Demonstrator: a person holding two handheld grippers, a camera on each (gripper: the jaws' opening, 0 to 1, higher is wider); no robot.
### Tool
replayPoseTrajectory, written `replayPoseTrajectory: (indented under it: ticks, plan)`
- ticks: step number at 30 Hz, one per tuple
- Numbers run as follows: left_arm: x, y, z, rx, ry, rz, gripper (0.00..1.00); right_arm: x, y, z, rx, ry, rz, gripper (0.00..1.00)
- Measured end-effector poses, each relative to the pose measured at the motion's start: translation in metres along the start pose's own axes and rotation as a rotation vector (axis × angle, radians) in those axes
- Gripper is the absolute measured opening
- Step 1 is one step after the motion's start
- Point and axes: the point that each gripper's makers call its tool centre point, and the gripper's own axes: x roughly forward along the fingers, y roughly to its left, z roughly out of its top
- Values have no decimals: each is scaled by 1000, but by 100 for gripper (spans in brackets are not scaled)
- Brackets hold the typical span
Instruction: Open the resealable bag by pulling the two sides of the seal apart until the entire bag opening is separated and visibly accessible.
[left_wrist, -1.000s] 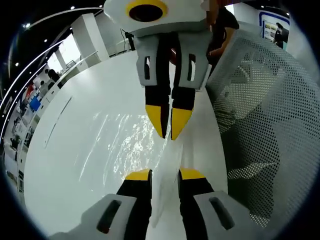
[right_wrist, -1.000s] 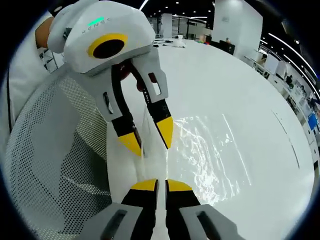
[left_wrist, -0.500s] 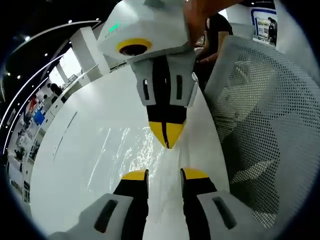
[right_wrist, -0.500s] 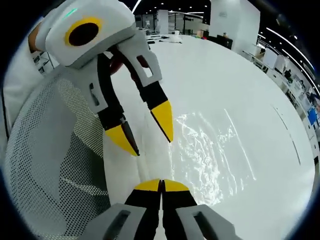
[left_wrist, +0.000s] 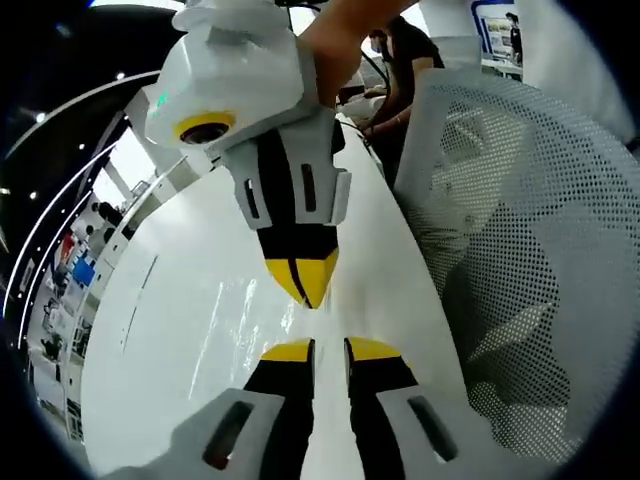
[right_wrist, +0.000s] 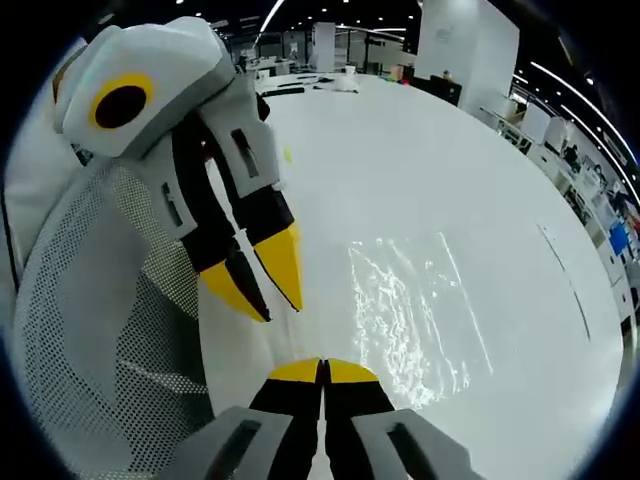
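Bag (right_wrist: 410, 310) flat, wide table (right_wrist: 450, 180) beyond; chair (left_wrist: 520, 230) beside.

One clear bag (right_wrist: 415, 315), one mesh chair (left_wrist: 520, 250), two tools: left tool (left_wrist: 318, 350), right tool (right_wrist: 322, 370).

Both views low over white table (left_wrist: 180, 330), facing each other, sharing bag (right_wrist: 415, 310)

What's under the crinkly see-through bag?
The clear crinkled plastic resealable bag lies flat on the smooth white round table, which shows through the film. Nothing can be made out inside the bag, though glare hides parts of it.
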Motion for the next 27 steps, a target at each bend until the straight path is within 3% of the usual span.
replayPoseTrajectory:
  ticks: [6, 12, 27]
  plan:
    - [5, 4, -3, 9, 35, 1, 10, -10, -3, 13, -6, -54, -18, 0]
    - [5, 10, -3, 14, 46, 20, 9, -26, -19, 29, 11, -131, -86, 0]
    - [5, 17, 0, 55, 50, 19, 3, -46, -46, 46, 5, -180, -236, 0]
